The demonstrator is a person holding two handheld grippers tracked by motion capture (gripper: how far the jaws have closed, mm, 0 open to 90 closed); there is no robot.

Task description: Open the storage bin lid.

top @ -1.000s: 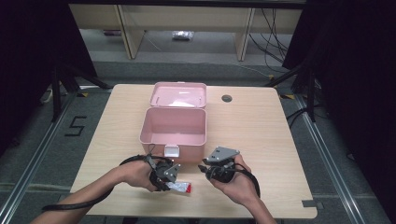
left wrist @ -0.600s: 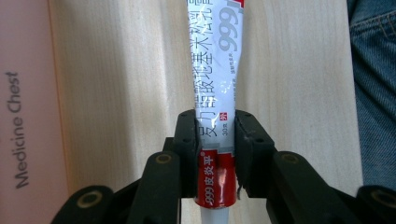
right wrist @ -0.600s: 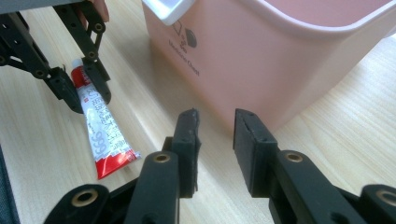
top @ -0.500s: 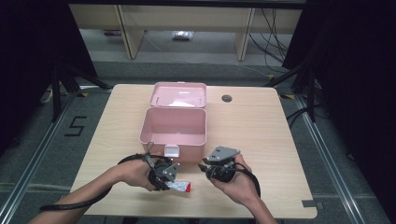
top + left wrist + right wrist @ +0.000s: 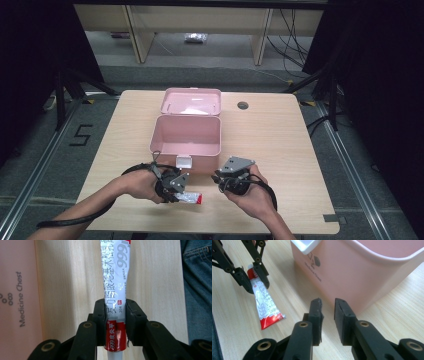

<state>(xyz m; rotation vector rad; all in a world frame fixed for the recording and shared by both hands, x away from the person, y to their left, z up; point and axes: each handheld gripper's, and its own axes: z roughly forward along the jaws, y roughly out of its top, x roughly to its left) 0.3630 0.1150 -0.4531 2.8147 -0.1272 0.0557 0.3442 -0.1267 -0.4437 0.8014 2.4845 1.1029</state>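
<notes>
1. Left gripper (image 5: pixel 116 322) clamps ointment tube (image 5: pixel 116 277) near its cap end; tube lies on table (image 5: pixel 280 135), just before pink box (image 5: pixel 186 135). Soft tube could slip or tilt when lifted.
2. Right gripper (image 5: pixel 328 315), jaws just closing, nothing between them, sits near box wall; could bump it.

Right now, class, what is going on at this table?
A person works with a gripper in each hand. The left gripper is shut on a tube of ointment, near its cap end, just in front of an open pink medicine box on the wooden table. The right gripper holds nothing; its jaws have just been closing, with only a narrow gap left, and point at the box's front wall.
</notes>
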